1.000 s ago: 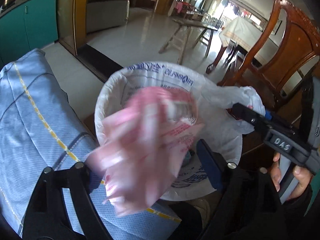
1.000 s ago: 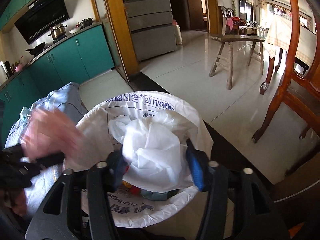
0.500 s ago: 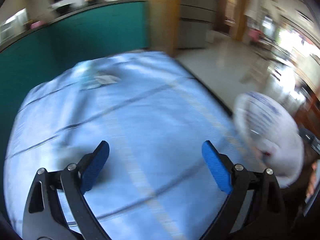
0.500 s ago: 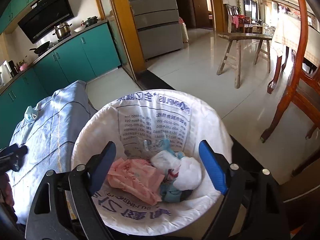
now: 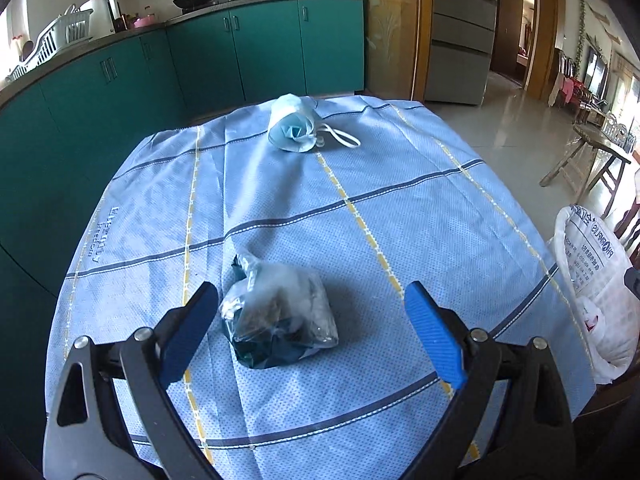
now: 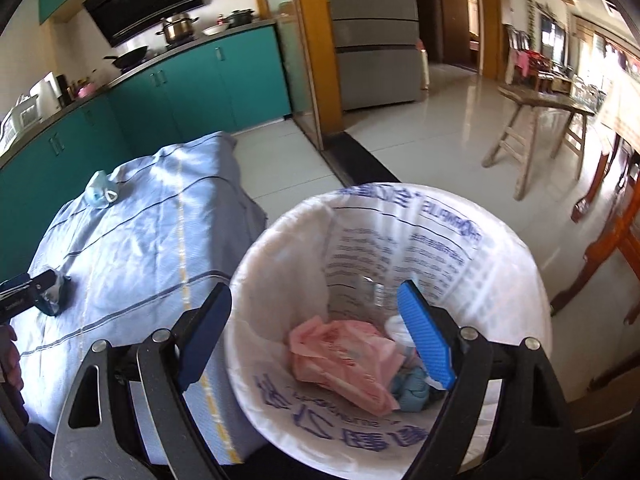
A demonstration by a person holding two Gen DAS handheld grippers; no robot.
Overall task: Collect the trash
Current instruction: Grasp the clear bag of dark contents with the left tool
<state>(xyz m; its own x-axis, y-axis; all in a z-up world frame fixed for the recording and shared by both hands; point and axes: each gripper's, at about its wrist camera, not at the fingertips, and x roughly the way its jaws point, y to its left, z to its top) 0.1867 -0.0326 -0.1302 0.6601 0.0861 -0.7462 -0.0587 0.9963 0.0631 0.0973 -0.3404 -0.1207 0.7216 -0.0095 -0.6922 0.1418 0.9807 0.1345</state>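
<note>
Moved since before: your left gripper (image 5: pixel 312 328) has swung away from the trash bin (image 6: pixel 516 248) and let go of the pink wrapper (image 6: pixel 340 360), which now lies in the bin; its jaws have just been opening.
Left gripper: jaws wide apart, clamped on nothing; it hangs over the blue checked tablecloth (image 5: pixel 400 240), framing a clear bag of dark scraps (image 5: pixel 276 320) that lies nearer the left pad, not touching it.
Right gripper (image 6: pixel 316 340): jaws apart and just been opening, empty, above the bin's rim.
Other trash: a crumpled blue face mask (image 5: pixel 294 130) at the tablecloth's far edge.
Bin: just beside the tablecloth.
</note>
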